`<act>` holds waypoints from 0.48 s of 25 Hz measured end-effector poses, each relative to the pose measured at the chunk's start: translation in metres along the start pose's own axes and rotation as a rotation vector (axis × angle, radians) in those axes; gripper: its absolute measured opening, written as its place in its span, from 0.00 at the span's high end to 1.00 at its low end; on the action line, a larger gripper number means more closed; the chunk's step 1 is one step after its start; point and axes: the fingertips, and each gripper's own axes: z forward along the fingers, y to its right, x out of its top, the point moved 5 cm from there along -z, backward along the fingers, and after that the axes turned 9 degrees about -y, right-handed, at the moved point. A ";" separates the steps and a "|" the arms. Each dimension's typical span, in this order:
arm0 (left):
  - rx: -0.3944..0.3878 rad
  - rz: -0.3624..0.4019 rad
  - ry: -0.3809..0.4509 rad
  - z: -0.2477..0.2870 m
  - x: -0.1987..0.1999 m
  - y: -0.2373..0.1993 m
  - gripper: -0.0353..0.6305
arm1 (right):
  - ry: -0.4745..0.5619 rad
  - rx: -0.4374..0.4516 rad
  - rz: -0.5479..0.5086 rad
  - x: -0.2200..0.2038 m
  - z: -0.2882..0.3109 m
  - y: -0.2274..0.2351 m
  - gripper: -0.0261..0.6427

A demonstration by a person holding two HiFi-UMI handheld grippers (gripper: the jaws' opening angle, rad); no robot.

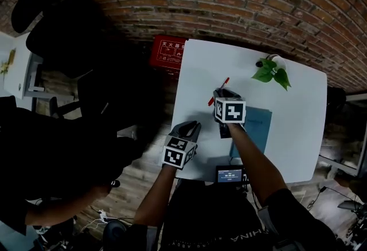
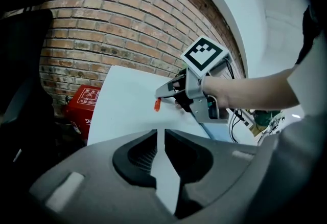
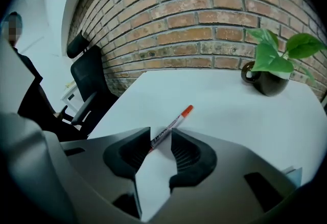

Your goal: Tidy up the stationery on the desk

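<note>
Two grippers are in our hands over the white table. One pen lies on the table near its middle, right at the tip of our right gripper. The pen is long and thin. Its orange-red cap points away from us, toward the brick wall and the plant. Its other end sits between the right gripper's jaws. Those jaws stand apart and do not squeeze the pen. Our left gripper is by the table's left edge, closer to us. It has only a thin gap between its jaws, and nothing is in that gap.

We can read letters on the side of the pen that start with "TWIN". The rest are too small. The red box on the floor by the table has white signs that we cannot read.

Only the right gripper view shows the letters on the pen. Only the head view shows the blue notebook beside our right arm and the small screen at the table's near edge. The left gripper view shows the right gripper from the side, with the red cap poking out in front of it.
</note>
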 end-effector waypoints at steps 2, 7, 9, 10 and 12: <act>-0.003 0.001 -0.002 0.000 -0.001 -0.002 0.87 | 0.003 -0.014 -0.021 0.001 0.001 -0.004 0.78; -0.012 0.003 -0.005 0.000 -0.001 -0.002 0.87 | -0.007 -0.017 -0.070 -0.002 0.000 -0.013 0.82; -0.015 0.006 -0.005 -0.001 -0.002 -0.002 0.87 | -0.010 -0.021 -0.083 -0.003 0.000 -0.015 0.82; -0.015 0.008 -0.005 -0.001 -0.002 -0.003 0.87 | -0.010 -0.025 -0.083 -0.003 -0.001 -0.015 0.82; -0.015 0.007 -0.005 -0.001 -0.004 -0.003 0.87 | -0.010 -0.028 -0.067 -0.005 -0.001 -0.013 0.79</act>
